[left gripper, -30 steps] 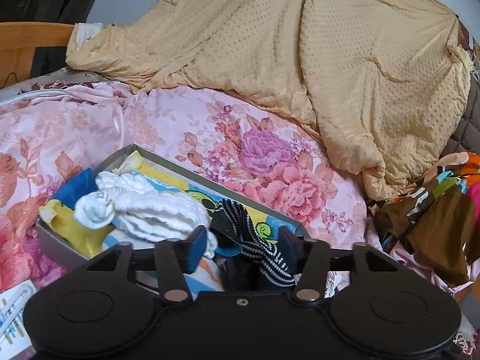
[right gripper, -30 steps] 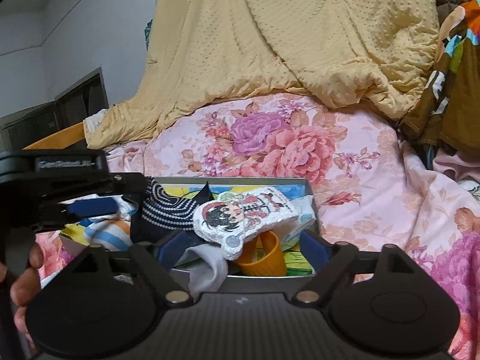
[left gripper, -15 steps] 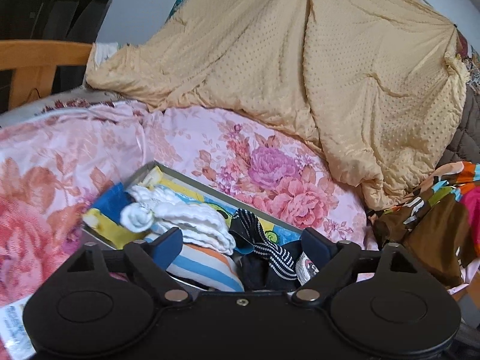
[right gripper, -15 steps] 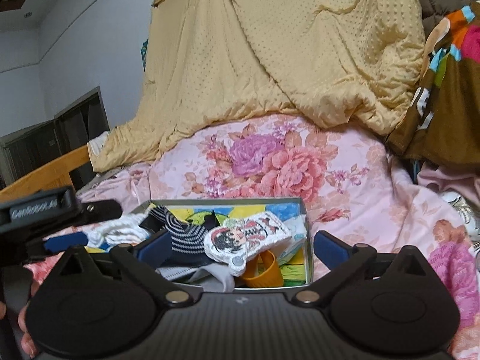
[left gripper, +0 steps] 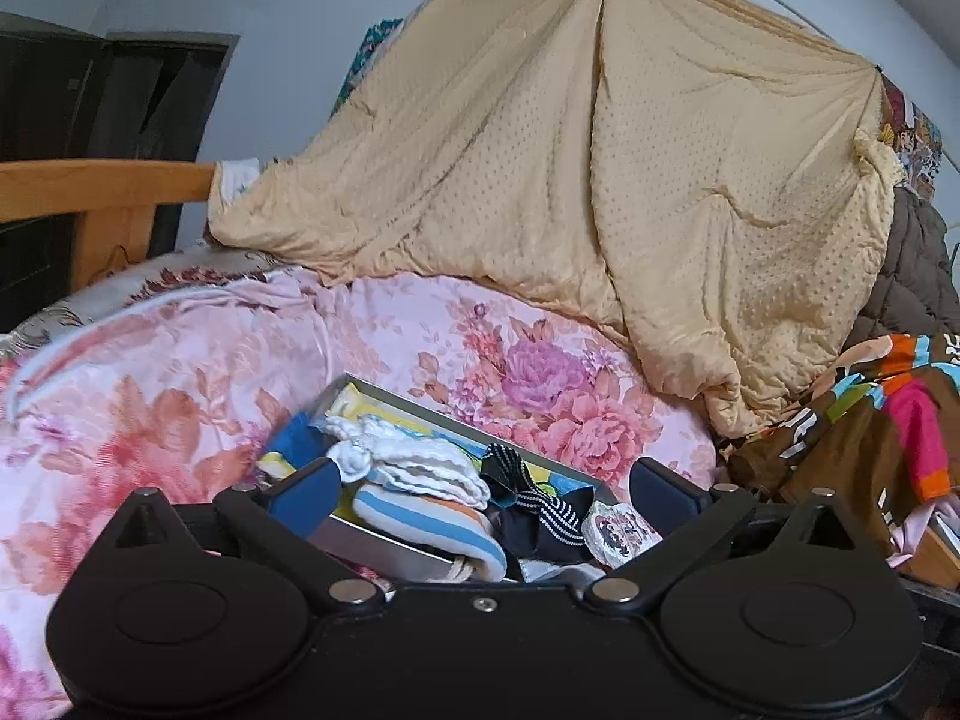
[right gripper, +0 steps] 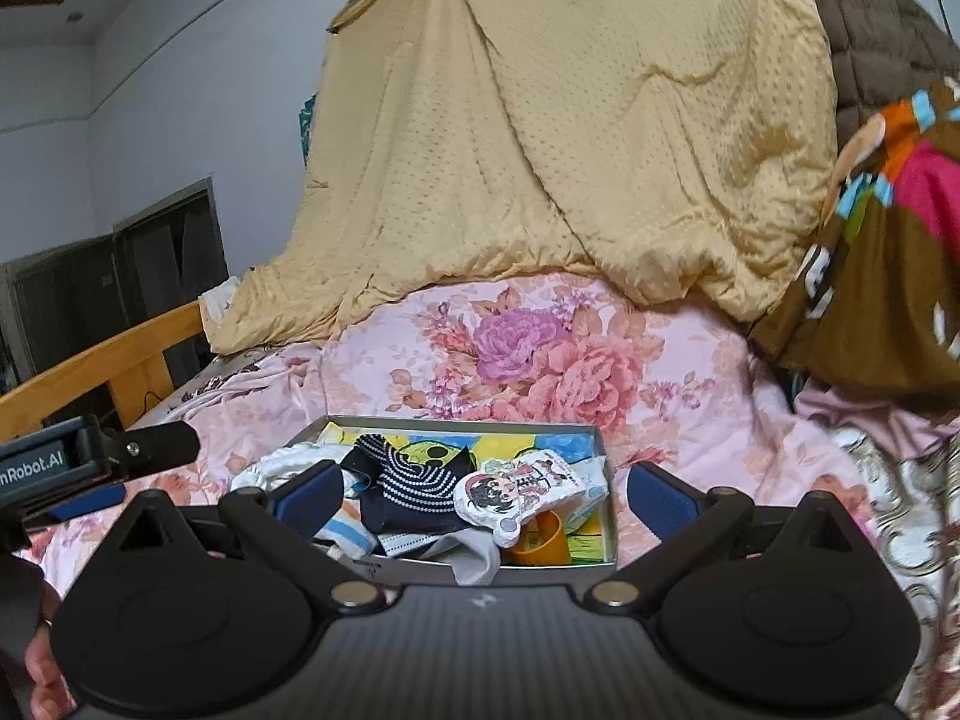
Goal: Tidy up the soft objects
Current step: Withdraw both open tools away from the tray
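Grey tray (right gripper: 607, 498) heaped with white, striped and cartoon-printed soft items

A: What colour is the big blanket (left gripper: 630, 192) up at 12 o'clock?

B: Yellow-tan, with tiny dots all over. The bed sheet (right gripper: 540, 354) under it is pink with big pink and purple flowers.

A: And in the box (right gripper: 606, 510)?

B: A black sock with white stripes (right gripper: 414, 480), a white frilly cloth (left gripper: 420, 462), and a white pouch with a cartoon face (right gripper: 516, 489). There's an orange cup (right gripper: 540, 540) too.

A: At 3 o'clock?

B: Brown clothes with pink, orange and blue patches (left gripper: 870, 438)
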A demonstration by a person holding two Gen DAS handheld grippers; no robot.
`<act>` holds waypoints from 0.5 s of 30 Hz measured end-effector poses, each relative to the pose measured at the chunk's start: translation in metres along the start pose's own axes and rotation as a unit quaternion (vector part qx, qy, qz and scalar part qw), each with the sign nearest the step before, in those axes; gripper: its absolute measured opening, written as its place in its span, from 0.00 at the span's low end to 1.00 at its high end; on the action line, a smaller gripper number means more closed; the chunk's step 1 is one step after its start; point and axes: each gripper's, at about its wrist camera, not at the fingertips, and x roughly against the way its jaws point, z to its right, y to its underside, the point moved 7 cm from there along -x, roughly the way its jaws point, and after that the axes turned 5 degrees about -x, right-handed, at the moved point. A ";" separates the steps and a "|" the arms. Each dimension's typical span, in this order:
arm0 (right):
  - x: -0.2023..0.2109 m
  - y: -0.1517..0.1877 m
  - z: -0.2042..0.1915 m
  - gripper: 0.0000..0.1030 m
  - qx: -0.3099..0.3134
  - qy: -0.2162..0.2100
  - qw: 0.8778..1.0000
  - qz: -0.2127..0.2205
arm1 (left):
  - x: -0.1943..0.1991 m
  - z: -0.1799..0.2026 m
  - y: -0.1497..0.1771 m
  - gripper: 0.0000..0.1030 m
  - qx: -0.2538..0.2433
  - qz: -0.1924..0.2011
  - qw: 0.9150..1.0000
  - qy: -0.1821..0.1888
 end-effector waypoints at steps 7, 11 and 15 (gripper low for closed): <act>0.031 0.001 -0.012 1.00 0.013 0.006 1.000 0.005 | 0.038 -0.009 0.003 0.99 -0.006 0.006 1.000 -0.007; 0.047 0.008 -0.018 1.00 0.011 0.005 1.000 0.003 | 0.056 -0.014 0.008 0.99 0.000 0.010 1.000 -0.007; 0.059 0.012 -0.023 1.00 0.014 0.008 1.000 0.000 | 0.072 -0.020 0.015 0.99 0.008 0.014 1.000 -0.007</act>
